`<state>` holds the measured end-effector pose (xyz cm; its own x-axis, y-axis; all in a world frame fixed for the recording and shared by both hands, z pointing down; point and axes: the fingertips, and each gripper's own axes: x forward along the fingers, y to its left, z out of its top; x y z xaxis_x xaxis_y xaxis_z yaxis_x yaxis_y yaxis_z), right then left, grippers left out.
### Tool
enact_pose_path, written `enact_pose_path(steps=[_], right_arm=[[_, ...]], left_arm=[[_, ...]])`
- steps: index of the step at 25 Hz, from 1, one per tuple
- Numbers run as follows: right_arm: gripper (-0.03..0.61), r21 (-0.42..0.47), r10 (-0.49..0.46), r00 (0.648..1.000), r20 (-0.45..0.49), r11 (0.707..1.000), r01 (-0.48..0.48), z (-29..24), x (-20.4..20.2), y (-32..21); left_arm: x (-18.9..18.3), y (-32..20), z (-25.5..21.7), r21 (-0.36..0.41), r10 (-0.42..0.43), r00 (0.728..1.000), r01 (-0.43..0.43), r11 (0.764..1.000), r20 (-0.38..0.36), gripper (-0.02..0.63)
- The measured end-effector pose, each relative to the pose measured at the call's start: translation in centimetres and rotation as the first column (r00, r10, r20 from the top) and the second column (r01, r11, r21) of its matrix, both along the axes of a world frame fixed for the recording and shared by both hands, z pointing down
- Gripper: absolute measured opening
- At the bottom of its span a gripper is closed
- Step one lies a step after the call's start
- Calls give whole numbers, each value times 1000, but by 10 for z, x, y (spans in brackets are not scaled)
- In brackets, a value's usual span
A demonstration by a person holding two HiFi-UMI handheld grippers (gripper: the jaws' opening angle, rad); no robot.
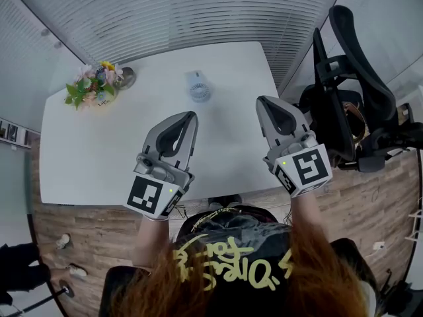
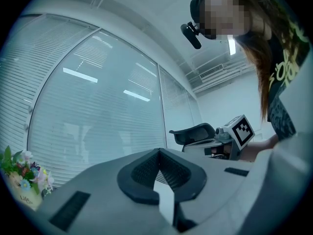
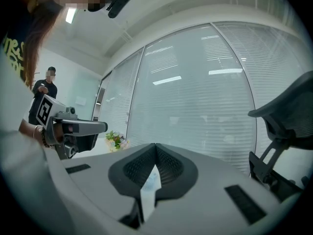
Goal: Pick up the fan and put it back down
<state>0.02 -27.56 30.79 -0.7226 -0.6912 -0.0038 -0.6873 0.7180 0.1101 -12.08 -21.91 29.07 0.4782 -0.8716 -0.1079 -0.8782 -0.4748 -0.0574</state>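
At the far left corner of the white table (image 1: 86, 157), a small cream pot (image 2: 22, 197) is holding a bunch of pink, yellow and blue flowers (image 1: 91, 84). A dark round object (image 1: 125, 78), too small to identify, is sitting just beside the pot on its right. The small pale fan (image 1: 198, 86) is standing near the table's back edge, about midway along it, ahead of both grippers and touched by neither. The left gripper (image 1: 193, 115) is hovering over the near half of the table with its jaws pressed together, gripping nothing. The right gripper (image 1: 260, 102) is hovering level beside it, its jaws likewise closed tip to tip and empty. A black mesh office chair (image 1: 344, 91) is standing against the table's right edge, just beside the right gripper. Closed white blinds (image 1: 198, 12) are hanging behind the table.
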Motion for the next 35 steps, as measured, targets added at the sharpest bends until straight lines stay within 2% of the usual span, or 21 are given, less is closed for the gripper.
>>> enact_pose_path(steps=[3,9,14,25,29,35], right_arm=[[3,9,-3,1000,-12,1000,3,0,-2,2],[3,-10,-17,1000,22,1000,17,-2,-3,5],[3,-3,-20,1000,-11,1000,20,3,-7,6],[3,0,-19,1000,0,1000,19,2,-8,8],[3,-4,-21,1000,4,1000,21,1,-9,8],[3,2,-27,1000,9,1000,27,1,-13,8]], left_arm=[[-2,0,1,-4,-9,1000,9,1000,2,-8],[-4,2,2,-3,-17,1000,17,1000,-2,-8],[-7,2,2,-4,-24,1000,24,1000,-3,-8],[-7,2,2,0,-19,1000,19,1000,-15,-8],[-8,1,-5,32,-18,999,19,999,-32,-8],[-14,1,7,-25,-37,999,37,999,-2,-8]])
